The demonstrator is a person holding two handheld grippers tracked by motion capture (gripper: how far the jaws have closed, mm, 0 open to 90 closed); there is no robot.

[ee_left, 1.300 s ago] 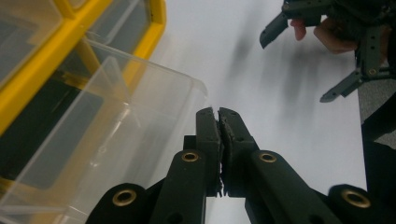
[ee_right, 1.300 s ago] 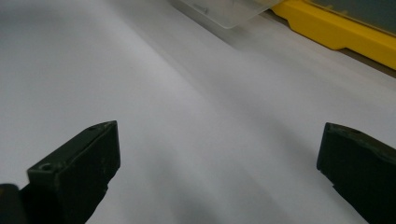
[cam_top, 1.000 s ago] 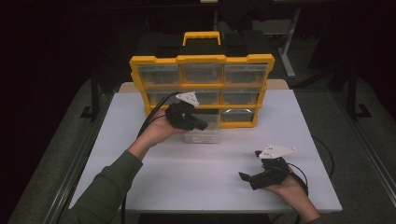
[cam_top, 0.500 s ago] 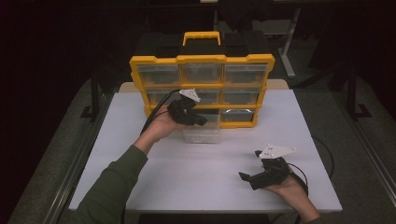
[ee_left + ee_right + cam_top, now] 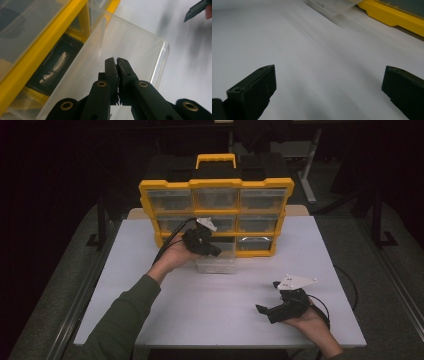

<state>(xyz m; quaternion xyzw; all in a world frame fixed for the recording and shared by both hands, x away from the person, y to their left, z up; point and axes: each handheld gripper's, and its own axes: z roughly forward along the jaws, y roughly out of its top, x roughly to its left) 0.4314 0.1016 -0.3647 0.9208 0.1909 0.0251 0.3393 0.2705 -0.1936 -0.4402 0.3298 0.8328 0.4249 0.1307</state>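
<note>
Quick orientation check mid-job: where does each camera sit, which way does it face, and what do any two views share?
High view: above the person's side, facing forward and down on the table and yellow organizer; both forearms, left gripper, right gripper.
Left gripper view: rides the left gripper, jaws together, facing the clear drawer pulled out of the organizer.
Right gripper view: rides the right gripper, jaws wide apart, low over the table, facing the organizer.
Shared: all three show the drawer.

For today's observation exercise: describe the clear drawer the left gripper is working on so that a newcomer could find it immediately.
Start at the yellow organiser standing at the table's far edge. Under its bottom row's middle slot, a clear drawer juts out onto the table, beneath the left gripper. Unlike its neighbours, which sit flush in the frame, it is pulled out.
</note>
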